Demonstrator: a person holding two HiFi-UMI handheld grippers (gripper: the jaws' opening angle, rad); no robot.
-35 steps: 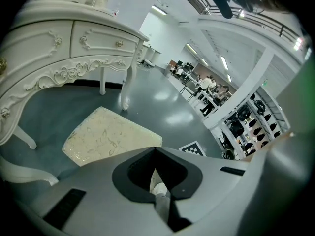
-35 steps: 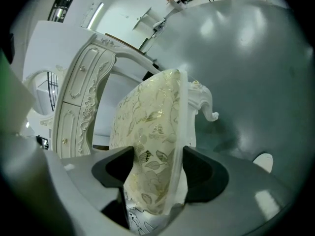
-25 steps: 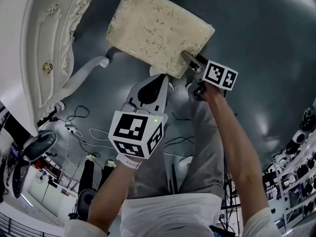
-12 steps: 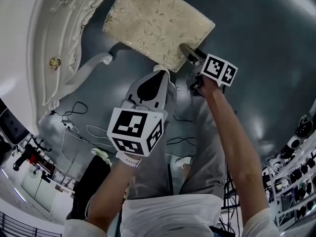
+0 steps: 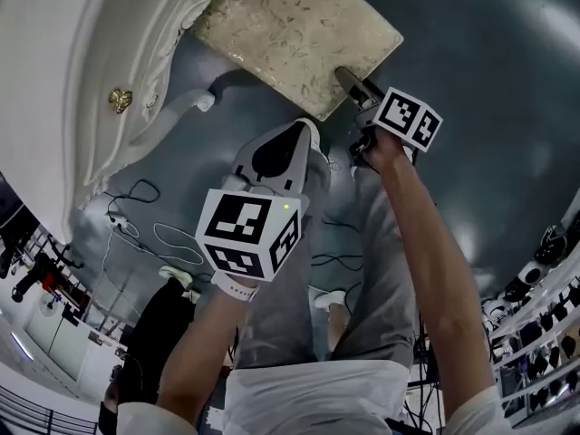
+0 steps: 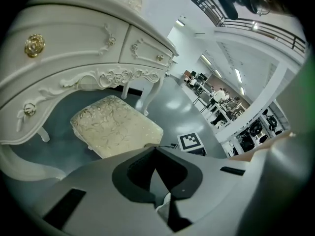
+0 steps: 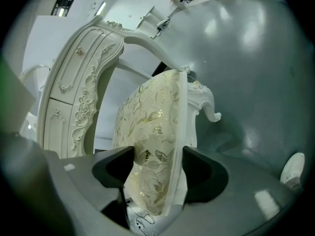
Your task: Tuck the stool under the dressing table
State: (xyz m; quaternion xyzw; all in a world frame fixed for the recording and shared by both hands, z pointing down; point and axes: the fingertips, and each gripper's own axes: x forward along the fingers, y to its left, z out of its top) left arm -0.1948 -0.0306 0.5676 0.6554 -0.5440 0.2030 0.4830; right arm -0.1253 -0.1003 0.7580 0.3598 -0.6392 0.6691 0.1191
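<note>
The cream floral cushioned stool [image 5: 299, 25] seems light and soft-topped; my right claw [image 7: 155, 168] clamps its firmer seat edge, my left claw [image 6: 156, 154] is closed, empty.

We see a glossy dark grey floor [image 5: 489, 107] that mirrors soft patches of overhead light [image 7: 250, 37]. Loose black and white cables [image 5: 172, 240] lie on it, and racks of equipment [image 5: 535, 333] stand along its right edge. In the left gripper view we look down a white-walled hall, with ceiling strip lights [image 6: 237, 75], an upper gallery with a dark railing [image 6: 275, 31], and distant desks [image 6: 216, 102] with people at them.
</note>
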